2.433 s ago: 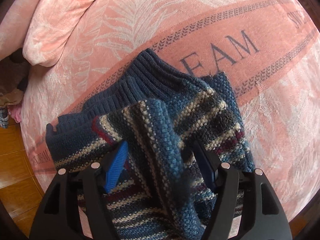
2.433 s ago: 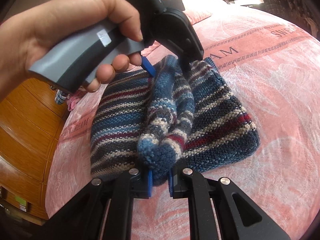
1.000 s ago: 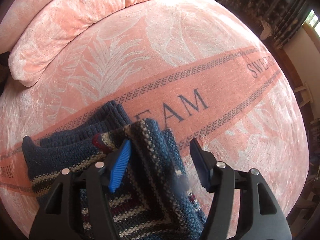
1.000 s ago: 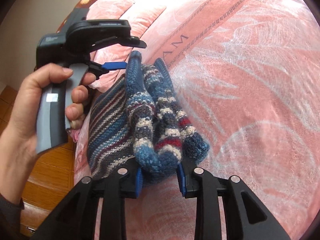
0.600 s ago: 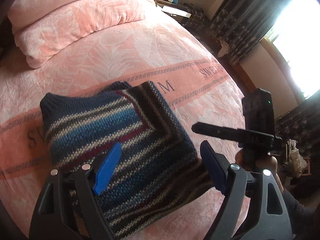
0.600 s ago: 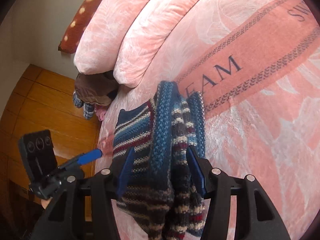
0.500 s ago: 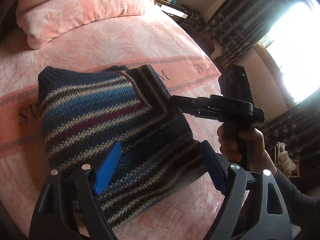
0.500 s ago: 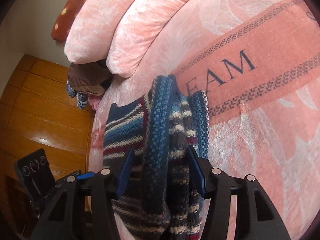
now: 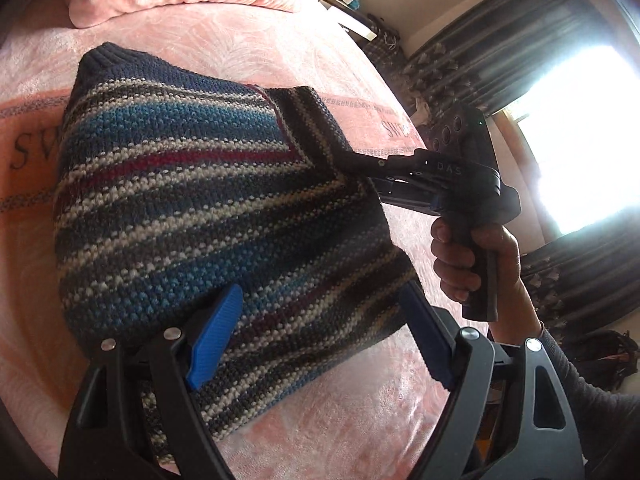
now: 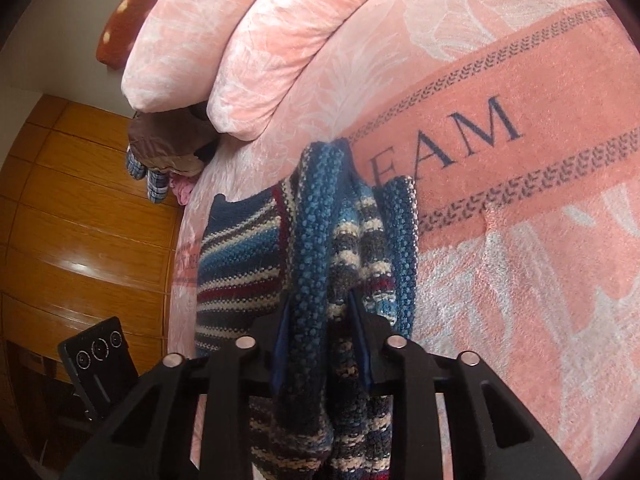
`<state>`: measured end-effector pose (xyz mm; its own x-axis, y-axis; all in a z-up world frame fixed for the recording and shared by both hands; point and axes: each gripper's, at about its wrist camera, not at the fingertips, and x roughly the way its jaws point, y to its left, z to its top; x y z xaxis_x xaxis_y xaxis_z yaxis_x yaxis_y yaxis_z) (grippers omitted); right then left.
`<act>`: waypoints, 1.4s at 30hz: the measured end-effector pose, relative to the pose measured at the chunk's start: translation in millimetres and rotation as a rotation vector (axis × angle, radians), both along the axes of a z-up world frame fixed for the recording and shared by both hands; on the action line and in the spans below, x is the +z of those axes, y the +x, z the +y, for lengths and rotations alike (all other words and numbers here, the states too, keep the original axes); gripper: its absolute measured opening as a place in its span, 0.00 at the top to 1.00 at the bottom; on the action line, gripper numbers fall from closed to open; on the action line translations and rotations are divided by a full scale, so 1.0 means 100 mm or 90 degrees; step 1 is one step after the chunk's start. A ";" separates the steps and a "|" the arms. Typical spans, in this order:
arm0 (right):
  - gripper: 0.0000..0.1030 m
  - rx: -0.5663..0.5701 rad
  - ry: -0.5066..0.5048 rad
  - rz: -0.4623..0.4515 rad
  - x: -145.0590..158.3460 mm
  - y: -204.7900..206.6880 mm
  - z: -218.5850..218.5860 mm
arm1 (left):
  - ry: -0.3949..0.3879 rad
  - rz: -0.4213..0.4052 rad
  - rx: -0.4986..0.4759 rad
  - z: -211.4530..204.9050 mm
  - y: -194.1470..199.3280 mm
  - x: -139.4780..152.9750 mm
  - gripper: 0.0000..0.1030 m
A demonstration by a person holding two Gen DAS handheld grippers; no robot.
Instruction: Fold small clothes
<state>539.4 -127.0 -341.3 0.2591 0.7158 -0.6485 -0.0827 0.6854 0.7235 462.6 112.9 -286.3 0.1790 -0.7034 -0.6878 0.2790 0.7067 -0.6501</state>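
Two grips observed: our right gripper pinches the thick, soft, blue-striped knitted sweater's bunched fold, apparently firmly, while our left gripper gapes empty.

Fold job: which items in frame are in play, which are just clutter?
In play:
- striped knit sweater
- right tool, shut on a bunched fold of it
- left tool, open over its near edge
- pink blanket as work surface

Clutter:
- pink pillows
- brown clothes pile
- curtains
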 end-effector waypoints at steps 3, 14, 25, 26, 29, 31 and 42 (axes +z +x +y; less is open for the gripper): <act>0.85 -0.008 -0.060 -0.070 0.23 -0.06 0.02 | -0.020 0.008 0.007 0.02 0.01 -0.01 0.22; 0.72 -0.060 -0.008 -0.020 -0.01 0.05 -0.24 | -0.049 -0.022 0.030 0.22 0.30 0.23 0.25; 0.87 -0.074 -0.014 0.042 -0.26 0.30 -0.16 | -0.031 0.087 0.099 0.52 1.25 -0.35 0.40; 0.82 -0.069 -0.004 0.040 -0.18 0.25 -0.19 | -0.040 0.092 0.103 0.55 1.24 -0.30 0.39; 0.67 -0.051 0.014 0.040 0.04 -0.06 -0.32 | -0.063 0.047 0.083 0.63 1.02 -0.01 0.35; 0.65 -0.026 0.018 0.036 0.16 -0.33 -0.38 | -0.106 0.038 0.039 0.59 0.77 0.11 0.35; 0.73 -0.018 -0.035 -0.037 0.47 -0.90 -0.39 | -0.094 0.055 0.017 0.52 0.19 -0.04 0.33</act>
